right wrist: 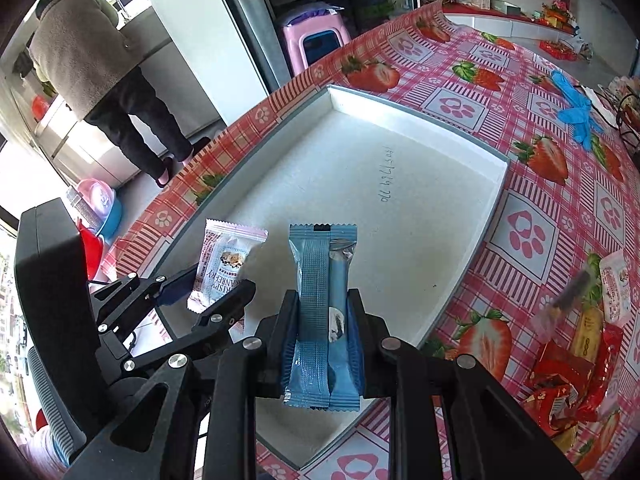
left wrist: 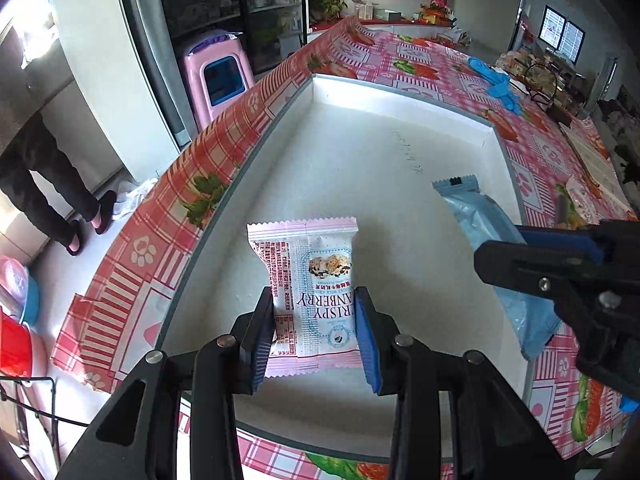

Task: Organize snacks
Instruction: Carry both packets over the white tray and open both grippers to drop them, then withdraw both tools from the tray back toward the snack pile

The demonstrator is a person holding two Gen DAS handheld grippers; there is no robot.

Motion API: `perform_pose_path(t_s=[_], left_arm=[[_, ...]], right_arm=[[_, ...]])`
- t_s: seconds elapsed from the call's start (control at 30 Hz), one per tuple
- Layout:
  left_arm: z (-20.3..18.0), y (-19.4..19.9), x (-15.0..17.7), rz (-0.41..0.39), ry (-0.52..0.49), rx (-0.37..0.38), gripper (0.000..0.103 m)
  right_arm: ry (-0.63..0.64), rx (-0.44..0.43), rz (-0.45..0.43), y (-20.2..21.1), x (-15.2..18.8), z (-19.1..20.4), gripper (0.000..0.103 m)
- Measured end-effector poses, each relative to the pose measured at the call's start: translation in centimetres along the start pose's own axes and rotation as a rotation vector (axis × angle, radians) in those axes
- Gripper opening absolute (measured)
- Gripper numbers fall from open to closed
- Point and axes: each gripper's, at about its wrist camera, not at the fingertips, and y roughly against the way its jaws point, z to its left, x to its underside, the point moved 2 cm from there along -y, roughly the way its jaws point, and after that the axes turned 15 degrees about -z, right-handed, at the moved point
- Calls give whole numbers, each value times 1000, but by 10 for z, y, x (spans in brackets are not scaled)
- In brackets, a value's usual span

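Two snack packets are in hand above the white tray (right wrist: 420,184) on the desk (right wrist: 520,240). The left gripper (left wrist: 316,336) has its fingers closed across the lower half of the pink cranberry crisp packet (left wrist: 310,280). The right gripper (right wrist: 324,340) pinches the blue wafer packet (right wrist: 320,280) at mid-length, fingers nearly together. Both packets look light, with slick crinkly film and probably brittle contents. Judgement: hold across the flat body, gently; the sealed ends would slip. More snacks (right wrist: 568,360) lie at the near right.
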Motion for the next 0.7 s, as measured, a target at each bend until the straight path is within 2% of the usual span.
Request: perform_pose_path(t_s=[0.33, 0.4, 0.43, 0.47, 0.53, 0.57, 0.7], left_arm=[[-1, -3, 3, 1, -22, -2, 44], [-2, 1, 2, -18, -31, -11, 56], [-3, 3, 1, -30, -34, -16, 71], [-3, 6, -1, -47, -34, -19, 80], [-5, 15, -4, -89, -38, -28, 81], [-6, 19, -6, -104, -44, -33, 82], [-10, 32, -15, -154, -39, -39, 84]], right_arm=[[18, 33, 30, -11, 0, -6, 25], [16, 34, 33, -11, 0, -7, 25], [12, 33, 35, -11, 0, -8, 26], [6, 30, 35, -10, 0, -9, 36], [-6, 30, 31, -7, 0, -11, 92], [-7, 36, 21, -4, 0, -12, 95], [3, 80, -14, 13, 2, -22, 95]])
